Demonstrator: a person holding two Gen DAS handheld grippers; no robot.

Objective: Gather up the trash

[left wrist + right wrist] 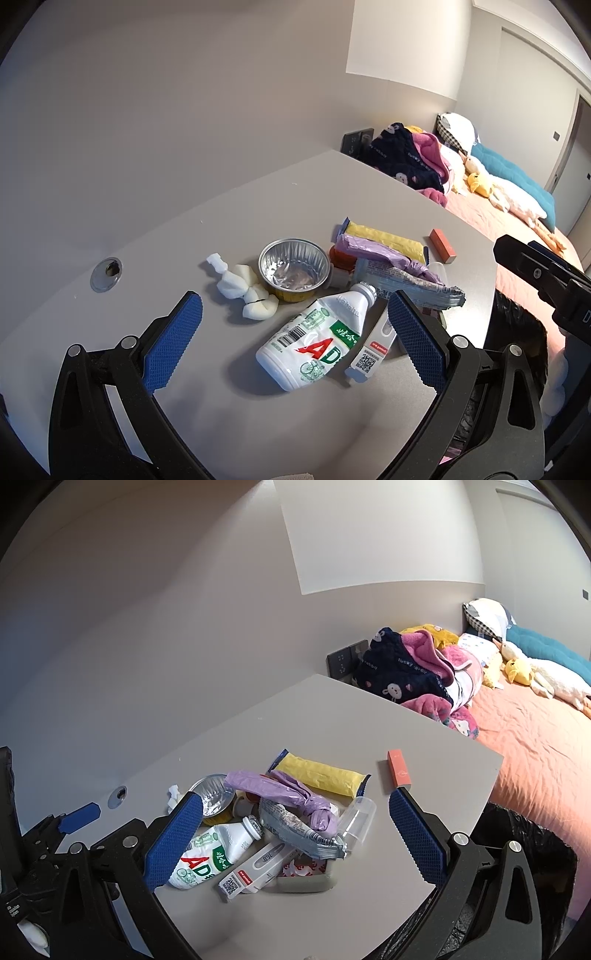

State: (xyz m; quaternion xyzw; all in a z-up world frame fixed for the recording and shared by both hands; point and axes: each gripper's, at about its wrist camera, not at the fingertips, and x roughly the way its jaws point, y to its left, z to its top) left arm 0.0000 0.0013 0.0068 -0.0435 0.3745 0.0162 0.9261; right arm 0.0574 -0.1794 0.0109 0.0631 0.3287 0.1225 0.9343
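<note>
- The left claw (295, 332) hangs wide open over the grey worktop (258, 206) with nothing between its blue pads; the right claw (295, 834) is spread just as wide and just as empty.
- The trash sits heaped in the lower middle of both frames, and a black bin bag (532, 853) gapes just past the worktop's edge at lower right.
- Nearest the left claw lies a white plastic bottle (314, 339) on its side, cap off. It looks light and a little springy, likely slick on the label, so I would pinch it across the waist rather than the neck.
- Behind it stands a foil cup (293, 267) — thin and easily crushed, best taken by the rim with a gentle squeeze.
- White tissue wads (243, 290) lie just left of the cup, soft and weightless.
- A purple wrapper (284, 794) and a silver pouch (299, 830) drape over the heap, limp and crinkly; grab a bunched fold.
- A clear plastic cup (356, 819) lies tipped — stiff but brittle.
</note>
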